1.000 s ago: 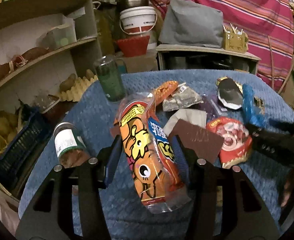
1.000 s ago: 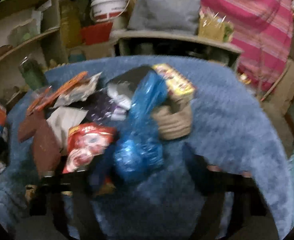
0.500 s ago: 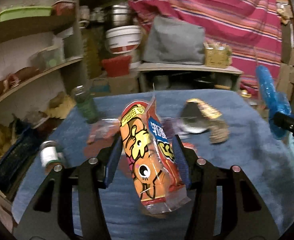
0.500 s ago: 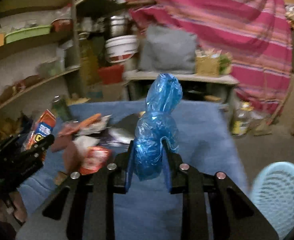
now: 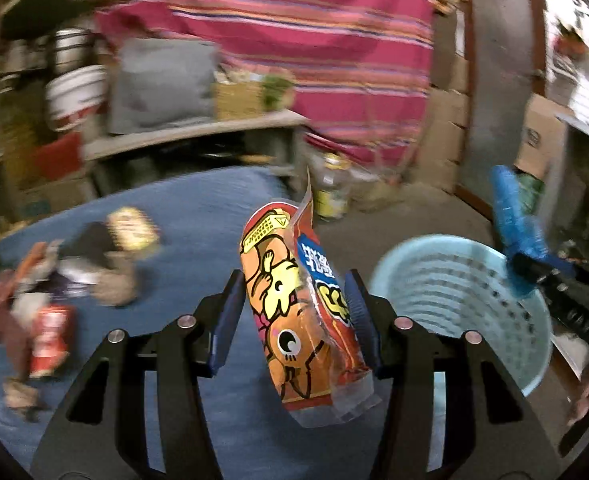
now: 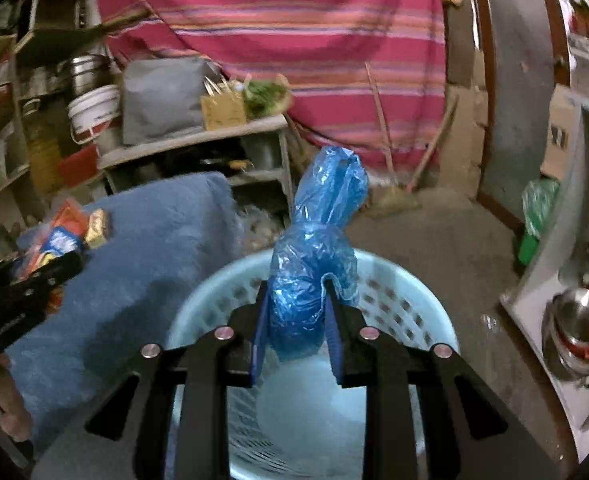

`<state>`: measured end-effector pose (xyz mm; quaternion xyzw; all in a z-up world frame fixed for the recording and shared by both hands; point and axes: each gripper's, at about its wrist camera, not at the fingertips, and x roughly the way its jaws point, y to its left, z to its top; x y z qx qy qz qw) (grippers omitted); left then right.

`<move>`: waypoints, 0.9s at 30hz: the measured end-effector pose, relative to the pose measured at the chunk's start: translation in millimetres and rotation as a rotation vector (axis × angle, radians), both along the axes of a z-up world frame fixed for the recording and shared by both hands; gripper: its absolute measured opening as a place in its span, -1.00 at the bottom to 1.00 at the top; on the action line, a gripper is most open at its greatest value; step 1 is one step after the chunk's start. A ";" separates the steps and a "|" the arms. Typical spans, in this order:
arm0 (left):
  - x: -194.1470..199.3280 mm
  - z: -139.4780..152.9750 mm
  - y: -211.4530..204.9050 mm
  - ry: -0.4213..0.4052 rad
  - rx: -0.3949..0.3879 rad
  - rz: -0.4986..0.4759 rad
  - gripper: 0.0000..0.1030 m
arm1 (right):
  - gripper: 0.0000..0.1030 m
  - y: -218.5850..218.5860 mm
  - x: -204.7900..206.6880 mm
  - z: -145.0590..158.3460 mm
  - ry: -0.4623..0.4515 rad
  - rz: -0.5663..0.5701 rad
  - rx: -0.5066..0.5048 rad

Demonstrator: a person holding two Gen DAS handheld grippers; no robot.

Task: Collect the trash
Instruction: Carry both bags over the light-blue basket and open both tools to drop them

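Drop-off step: right gripper point(image 6: 294, 332) is pinching a crumpled blue plastic bag point(image 6: 314, 272) above the pale-blue perforated plastic basket point(image 6: 390, 276). Left gripper point(image 5: 292, 320) is clamping an orange cartoon-printed snack wrapper point(image 5: 294, 308) beside the basket. Next: spreading fingers over it.

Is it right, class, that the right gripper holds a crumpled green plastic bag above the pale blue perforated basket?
Not quite: the crumpled plastic bag is blue, not green. The right wrist view shows the right gripper clamping it above the pale blue perforated basket.
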<state>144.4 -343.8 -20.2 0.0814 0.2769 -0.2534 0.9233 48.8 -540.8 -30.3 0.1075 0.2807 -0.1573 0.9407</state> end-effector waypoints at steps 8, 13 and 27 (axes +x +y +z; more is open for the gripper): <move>-22.1 -38.8 -103.3 0.009 0.114 -0.147 -0.02 | -0.50 -35.2 -7.0 -37.2 0.076 0.001 0.064; -11.4 -56.6 -126.2 0.067 0.156 -0.181 -0.01 | -0.50 -41.5 -4.0 -47.8 0.101 0.001 0.099; 6.2 -18.1 -80.3 -0.005 0.093 -0.085 0.52 | -0.50 -14.8 20.2 -52.3 0.132 0.043 0.103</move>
